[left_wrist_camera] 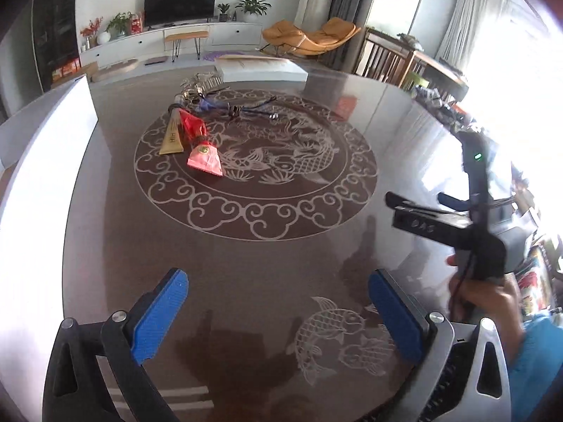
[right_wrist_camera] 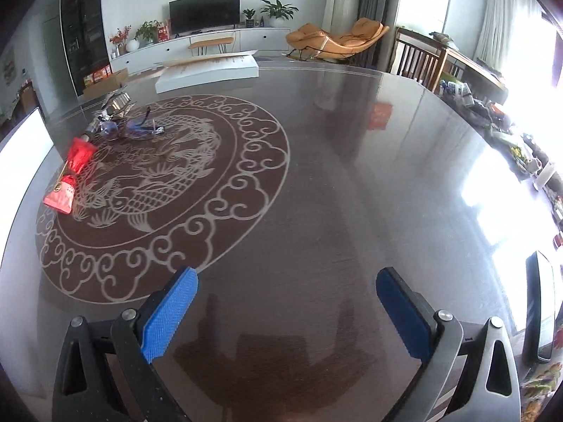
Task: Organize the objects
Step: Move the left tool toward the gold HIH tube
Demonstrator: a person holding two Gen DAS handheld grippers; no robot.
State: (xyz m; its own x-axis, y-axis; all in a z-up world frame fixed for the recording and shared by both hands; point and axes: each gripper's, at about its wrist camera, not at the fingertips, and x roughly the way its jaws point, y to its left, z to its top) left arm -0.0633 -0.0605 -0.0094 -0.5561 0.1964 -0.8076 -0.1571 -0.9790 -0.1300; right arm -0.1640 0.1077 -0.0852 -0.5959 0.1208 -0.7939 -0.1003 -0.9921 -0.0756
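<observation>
A small pile of objects lies on the far left part of a glossy round table (left_wrist_camera: 267,256): a red and pink pouch (left_wrist_camera: 202,147), a gold wedge-shaped packet (left_wrist_camera: 171,135), blue-tinted glasses (left_wrist_camera: 225,105) and a silvery item (left_wrist_camera: 200,82). The right wrist view shows the pouch (right_wrist_camera: 68,179), the glasses (right_wrist_camera: 130,128) and the silvery item (right_wrist_camera: 116,102). My left gripper (left_wrist_camera: 278,316) is open and empty, low over the table's near edge, well short of the pile. My right gripper (right_wrist_camera: 286,316) is open and empty; it also shows at the right of the left wrist view (left_wrist_camera: 418,207), held by a hand.
A white flat box (right_wrist_camera: 207,72) lies at the table's far edge. A white panel (left_wrist_camera: 42,161) stands at the left. A cluttered sideboard (right_wrist_camera: 510,130) runs along the right. A phone-like dark slab (right_wrist_camera: 540,306) sits at the right. The table (right_wrist_camera: 352,183) bears a carved fish pattern.
</observation>
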